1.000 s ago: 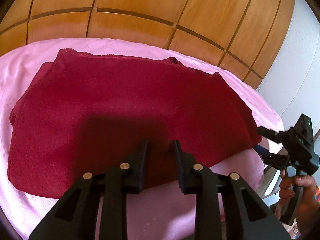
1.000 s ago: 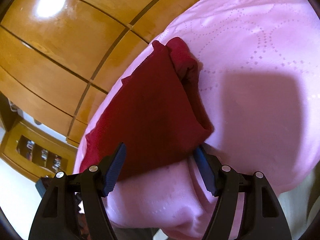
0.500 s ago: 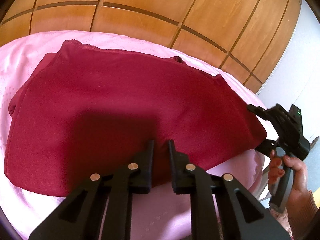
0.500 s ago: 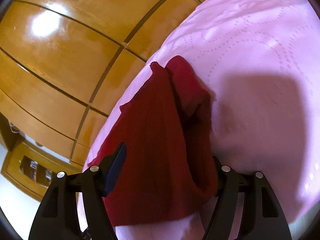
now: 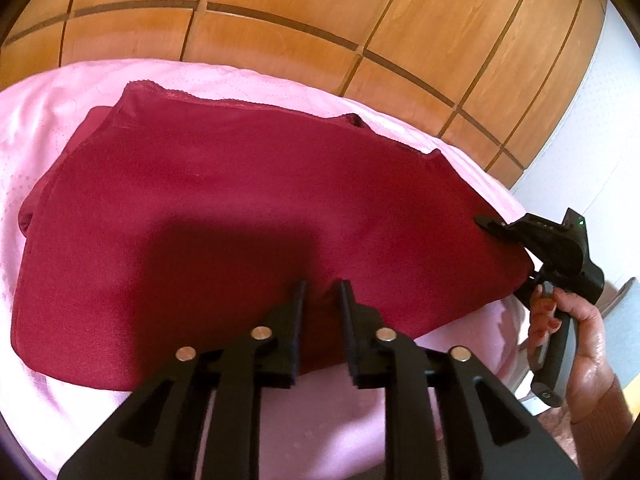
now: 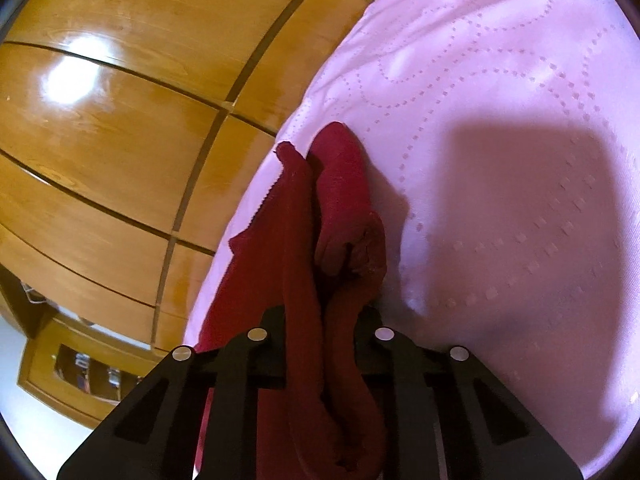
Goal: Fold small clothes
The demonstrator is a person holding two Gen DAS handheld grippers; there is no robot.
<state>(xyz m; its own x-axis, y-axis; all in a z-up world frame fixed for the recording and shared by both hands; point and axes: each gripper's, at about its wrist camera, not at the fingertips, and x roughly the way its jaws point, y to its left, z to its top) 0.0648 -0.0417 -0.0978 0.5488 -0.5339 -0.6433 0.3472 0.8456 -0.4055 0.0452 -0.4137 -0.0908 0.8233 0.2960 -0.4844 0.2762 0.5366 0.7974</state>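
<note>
Dark red garment (image 5: 248, 216) spread flat on the pink bed cover (image 5: 48, 136), scalloped hem toward the wooden wall panels (image 5: 280, 4). Soft, light knit by the look of it, likely to drape and slide (thin, layered at the edges). Left gripper (image 5: 320, 300) over the near edge, fingers slightly apart, holding nothing. Right gripper (image 6: 320, 320) at the right-hand corner, fingers clamped on bunched cloth. Best taken at corners or hem, through both layers.

Left claw (image 5: 320, 292) nearly closed, gripping nothing; right claw (image 6: 320, 320) clamped.
</note>
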